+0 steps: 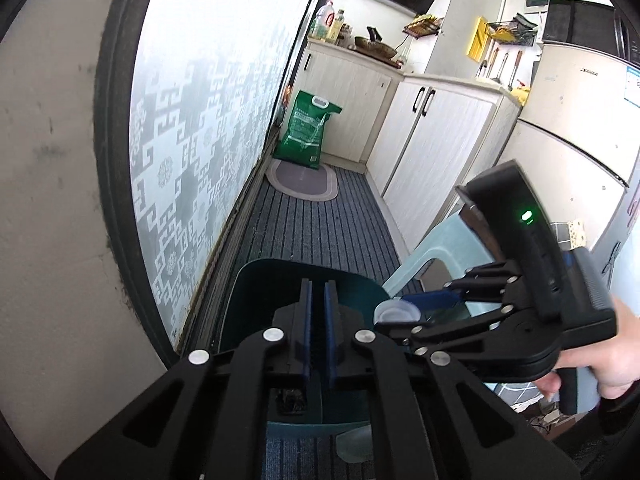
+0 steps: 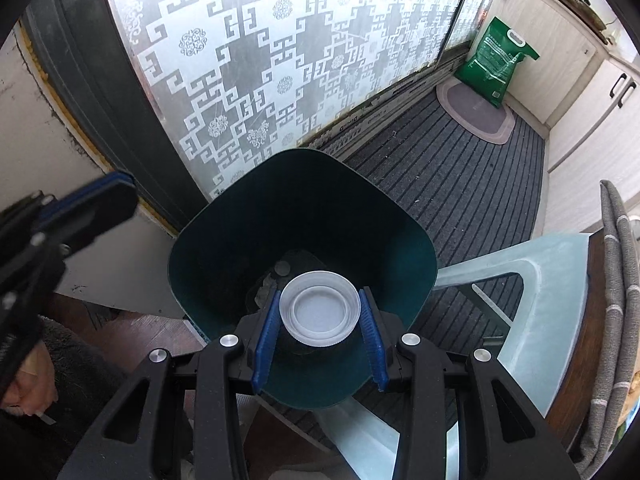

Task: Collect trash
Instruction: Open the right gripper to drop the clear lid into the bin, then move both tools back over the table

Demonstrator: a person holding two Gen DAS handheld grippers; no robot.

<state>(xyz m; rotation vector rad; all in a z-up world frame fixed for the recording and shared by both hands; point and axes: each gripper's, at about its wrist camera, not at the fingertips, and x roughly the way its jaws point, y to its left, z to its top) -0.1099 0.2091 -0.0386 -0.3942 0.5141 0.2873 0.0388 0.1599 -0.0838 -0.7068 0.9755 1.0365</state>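
Observation:
A dark green trash bin (image 2: pixel 304 216) stands on the floor by the patterned glass door. My right gripper (image 2: pixel 320 312) is shut on a white plastic lid (image 2: pixel 318 308) and holds it over the bin's open mouth. Dark bits of trash (image 2: pixel 280 270) lie at the bin's bottom. My left gripper (image 1: pixel 318 300) is nearly closed and empty, hovering over the near side of the bin (image 1: pixel 260 292). In the left wrist view the right gripper (image 1: pixel 416 312) comes in from the right with the lid (image 1: pixel 394 310).
A pale plastic stool (image 2: pixel 552 292) stands right of the bin. A striped grey carpet (image 2: pixel 452 176), an oval mat (image 2: pixel 476 116) and a green bag (image 2: pixel 494 62) lie further back. White cabinets (image 1: pixel 436 148) and a fridge (image 1: pixel 572 112) line the right side.

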